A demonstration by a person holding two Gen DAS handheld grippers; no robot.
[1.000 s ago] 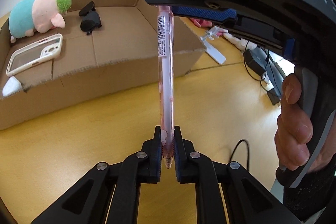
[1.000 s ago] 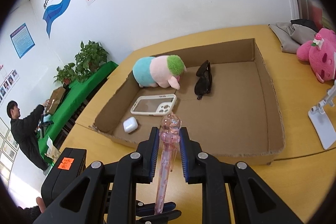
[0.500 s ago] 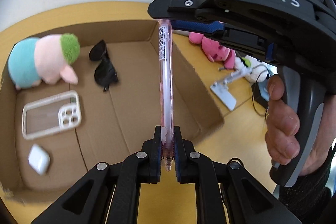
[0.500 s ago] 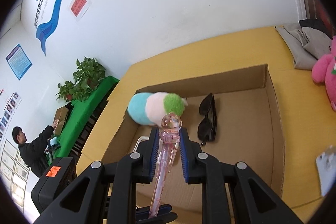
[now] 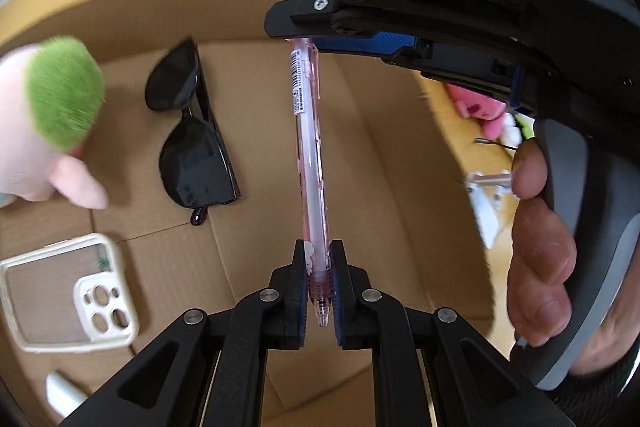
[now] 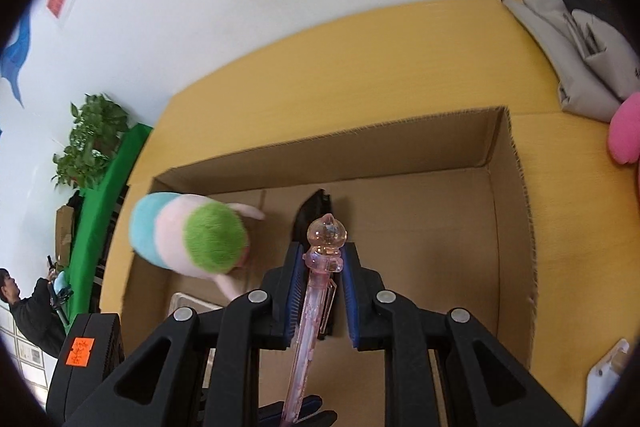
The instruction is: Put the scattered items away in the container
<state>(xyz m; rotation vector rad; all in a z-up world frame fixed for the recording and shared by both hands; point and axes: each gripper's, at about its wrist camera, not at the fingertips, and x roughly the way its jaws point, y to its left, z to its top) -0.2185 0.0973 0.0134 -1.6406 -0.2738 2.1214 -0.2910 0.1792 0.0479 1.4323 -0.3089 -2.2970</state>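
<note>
Blur smears the plush toy (image 5: 52,115) at the left edge of the left wrist view, where part of its body is cut off by the frame. A small white object (image 5: 60,393) at the bottom left is mostly out of view and cannot be identified. In the right wrist view the sunglasses (image 6: 312,215) are largely hidden behind the jaws and the pen, and only a corner of the phone case (image 6: 188,301) shows beside a black finger.

The pink pen (image 5: 310,155) is held at both ends above the open cardboard box (image 6: 516,227), which sits on the yellow surface (image 6: 400,67). The left gripper (image 5: 320,291) clamps the pen just behind its tip, jaws narrow and pressed to both sides of the barrel. The right gripper (image 6: 320,283) takes the cap end; its blue pads stand a little apart from the barrel on each side below the round clear ornament, so whether they actually press it cannot be told.

The pen's long axis runs straight between the two grippers. In the left wrist view its tip points toward the camera and the barcode label faces left. It hangs over the box floor, to the right of the sunglasses (image 5: 192,131) and the phone case (image 5: 68,291).
</note>
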